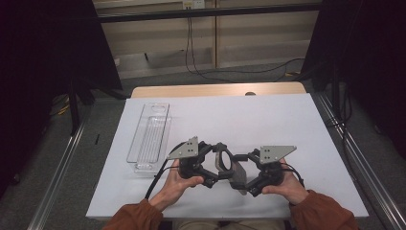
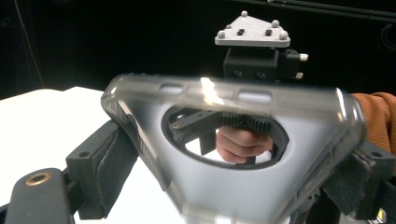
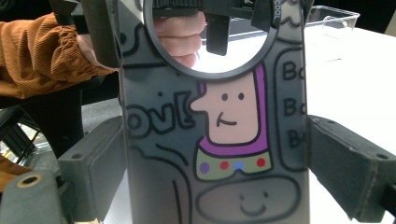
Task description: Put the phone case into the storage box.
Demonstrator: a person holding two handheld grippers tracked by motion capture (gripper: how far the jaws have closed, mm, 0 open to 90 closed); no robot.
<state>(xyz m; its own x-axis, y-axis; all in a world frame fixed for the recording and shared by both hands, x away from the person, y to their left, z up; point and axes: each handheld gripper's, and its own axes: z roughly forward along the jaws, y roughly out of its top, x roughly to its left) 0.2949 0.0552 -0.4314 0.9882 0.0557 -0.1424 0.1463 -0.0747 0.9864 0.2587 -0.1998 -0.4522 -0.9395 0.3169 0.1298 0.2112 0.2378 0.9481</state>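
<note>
A smoky translucent phone case (image 1: 231, 168) with a round camera hole is held up between both grippers over the near middle of the table. In the left gripper view the case (image 2: 219, 177) lies across the frame, and my left gripper (image 2: 229, 186) is shut on its long sides. The right gripper view shows the case's printed side (image 3: 219, 154), a cartoon figure with black doodles. There my right gripper (image 3: 215, 172) is shut on its two edges. In the high view the left gripper (image 1: 218, 162) and right gripper (image 1: 242, 170) face each other.
A clear plastic tray (image 1: 149, 136) lies lengthwise on the left of the white sheet (image 1: 268, 120), which covers the wooden table (image 1: 215, 90). The tray (image 3: 334, 16) sits behind the case in the right gripper view. Metal rails run along both table sides.
</note>
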